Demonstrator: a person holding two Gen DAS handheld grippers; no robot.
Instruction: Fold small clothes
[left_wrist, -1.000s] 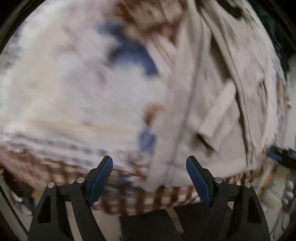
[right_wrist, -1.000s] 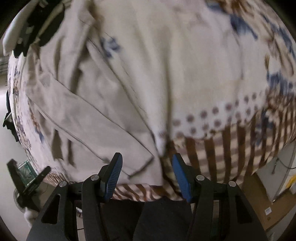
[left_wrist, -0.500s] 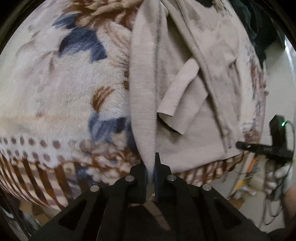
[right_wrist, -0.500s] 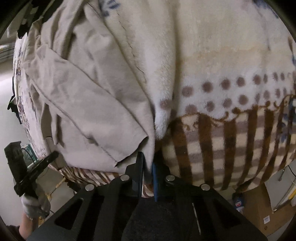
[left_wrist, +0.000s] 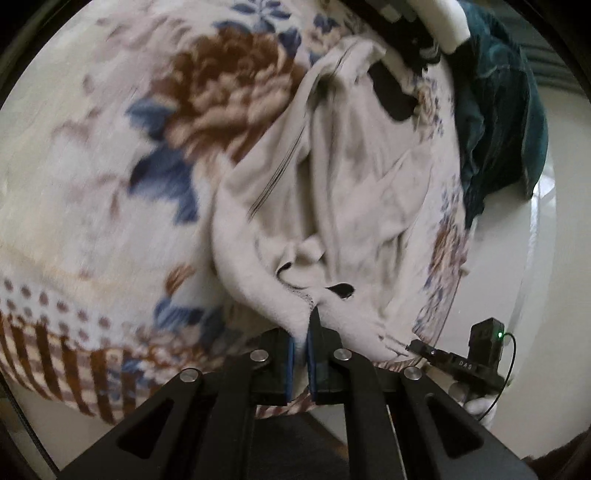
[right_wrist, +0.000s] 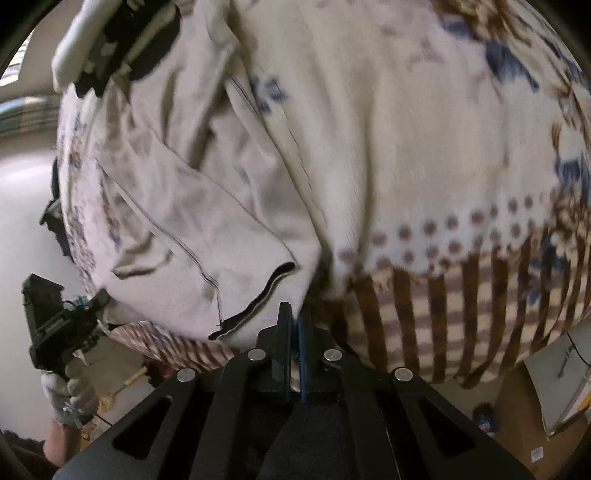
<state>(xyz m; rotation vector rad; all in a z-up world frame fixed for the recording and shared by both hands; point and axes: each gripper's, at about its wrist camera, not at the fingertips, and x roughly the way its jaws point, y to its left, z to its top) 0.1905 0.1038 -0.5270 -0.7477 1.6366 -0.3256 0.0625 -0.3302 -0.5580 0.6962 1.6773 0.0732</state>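
Fabric sits pinched in both tools; the left tool (left_wrist: 306, 345) has its blue pads clenched on a corner of the beige garment (left_wrist: 332, 206), which rises from the pads and spreads away over the floral blanket (left_wrist: 110, 177); a dark stitched seam runs up the garment's left fold, and a small dark opening shows just beyond the pads. The right tool (right_wrist: 294, 328) is likewise clamped on an edge of the same garment (right_wrist: 207, 221), right beside a dark-lined hem opening; the cloth lies ahead and to the left of this tool, with the blanket's dotted and brown-striped border to the right. Farther out, a dark teal cloth (left_wrist: 498, 122) lies at the blanket's far right edge in the left view; a cardboard box (right_wrist: 524, 413) stands on the floor beyond the blanket's edge.
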